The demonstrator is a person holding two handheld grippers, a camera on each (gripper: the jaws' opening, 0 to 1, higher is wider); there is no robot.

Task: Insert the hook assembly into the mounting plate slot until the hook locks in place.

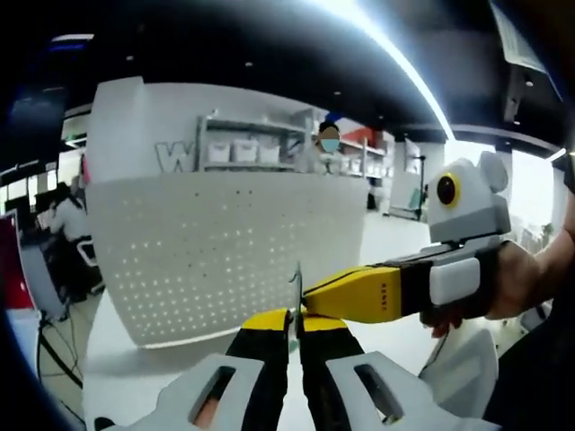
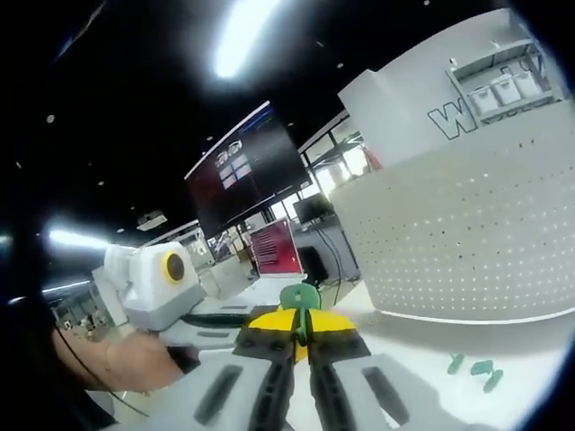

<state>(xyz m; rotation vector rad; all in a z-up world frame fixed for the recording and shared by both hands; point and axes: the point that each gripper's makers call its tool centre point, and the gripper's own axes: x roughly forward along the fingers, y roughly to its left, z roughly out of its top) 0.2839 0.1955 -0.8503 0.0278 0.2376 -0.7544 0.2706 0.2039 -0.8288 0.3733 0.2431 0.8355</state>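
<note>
My left gripper (image 1: 292,321) rises from the bottom of the left gripper view, its yellow-tipped jaws shut on a thin grey metal piece (image 1: 295,285) that stands up between them. My right gripper (image 1: 308,294) comes in from the right in a hand (image 1: 512,287), its shut tip meeting that metal piece. In the right gripper view my right gripper (image 2: 301,325) is shut on a small green piece (image 2: 300,295) with a rounded top. A hand (image 2: 135,359) holds the other gripper in from the left, just beside the green piece. The joint between the two pieces is hidden by the jaws.
A curved white perforated panel (image 1: 207,251) (image 2: 467,242) stands close behind the work on a white table (image 1: 135,377). Three small green parts (image 2: 476,366) lie on the table at the right. Shelves (image 1: 243,148), monitors (image 2: 274,247) and a person stand farther off.
</note>
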